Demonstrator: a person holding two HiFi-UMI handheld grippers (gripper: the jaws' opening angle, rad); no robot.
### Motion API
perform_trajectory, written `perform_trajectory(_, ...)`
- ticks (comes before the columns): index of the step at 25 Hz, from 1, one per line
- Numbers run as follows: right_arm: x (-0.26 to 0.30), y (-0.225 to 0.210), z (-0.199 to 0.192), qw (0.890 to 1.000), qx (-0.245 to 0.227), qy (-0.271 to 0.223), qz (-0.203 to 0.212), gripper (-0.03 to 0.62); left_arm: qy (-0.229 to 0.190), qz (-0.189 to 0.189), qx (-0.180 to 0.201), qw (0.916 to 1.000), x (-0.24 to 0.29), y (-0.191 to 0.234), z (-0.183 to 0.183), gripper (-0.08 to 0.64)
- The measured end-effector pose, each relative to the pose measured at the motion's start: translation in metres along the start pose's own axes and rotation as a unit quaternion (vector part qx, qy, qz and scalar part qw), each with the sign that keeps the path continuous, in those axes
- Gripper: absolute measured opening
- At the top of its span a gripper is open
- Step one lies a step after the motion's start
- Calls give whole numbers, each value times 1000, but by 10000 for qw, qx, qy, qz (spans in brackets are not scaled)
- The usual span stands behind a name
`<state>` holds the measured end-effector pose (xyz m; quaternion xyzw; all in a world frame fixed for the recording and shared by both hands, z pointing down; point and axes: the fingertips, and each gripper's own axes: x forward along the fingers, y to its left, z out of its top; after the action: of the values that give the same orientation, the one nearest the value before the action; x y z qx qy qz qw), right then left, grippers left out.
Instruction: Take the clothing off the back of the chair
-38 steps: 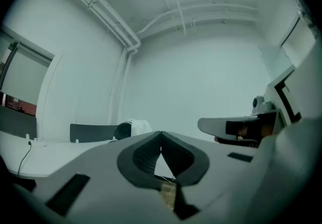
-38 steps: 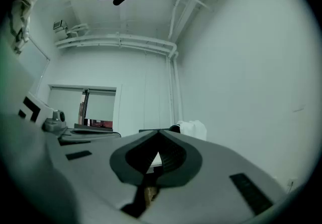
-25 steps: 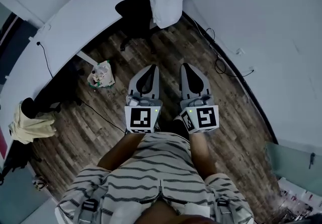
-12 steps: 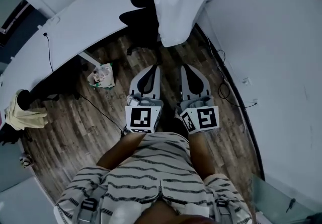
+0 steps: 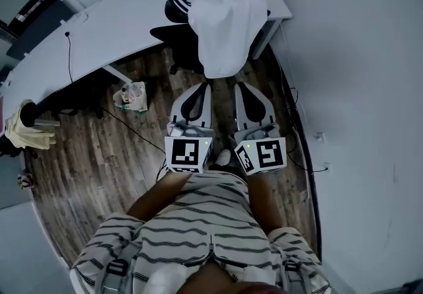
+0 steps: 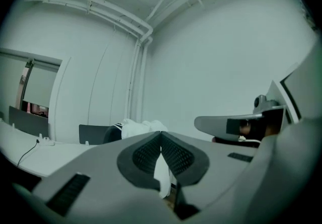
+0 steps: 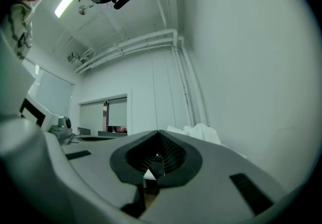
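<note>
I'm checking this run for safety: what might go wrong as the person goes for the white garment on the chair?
1. The left gripper and right gripper are both shut and short of the garment. Unless they open, they may only shove the cloth.
2. The chair may shift or swivel when the garment is tugged.

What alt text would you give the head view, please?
A white garment hangs over the back of a black office chair at a white desk. Nearer the camera, the left gripper and right gripper point toward it side by side, jaws shut and empty, above a wood floor.
</note>
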<state>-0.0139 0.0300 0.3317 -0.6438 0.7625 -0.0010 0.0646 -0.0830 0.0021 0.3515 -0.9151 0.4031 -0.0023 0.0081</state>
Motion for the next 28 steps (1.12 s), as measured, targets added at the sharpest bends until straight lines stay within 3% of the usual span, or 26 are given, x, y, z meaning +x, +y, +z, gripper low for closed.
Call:
perform_trajectory(11,17,-60,-16,9987,200,172,443,18,362,479,91,9982,44,-21,-14,23)
perform_trajectory(28,104,-94,-23,9981,35,373,498,18,201,769,-246,9965,116,46,-11,23)
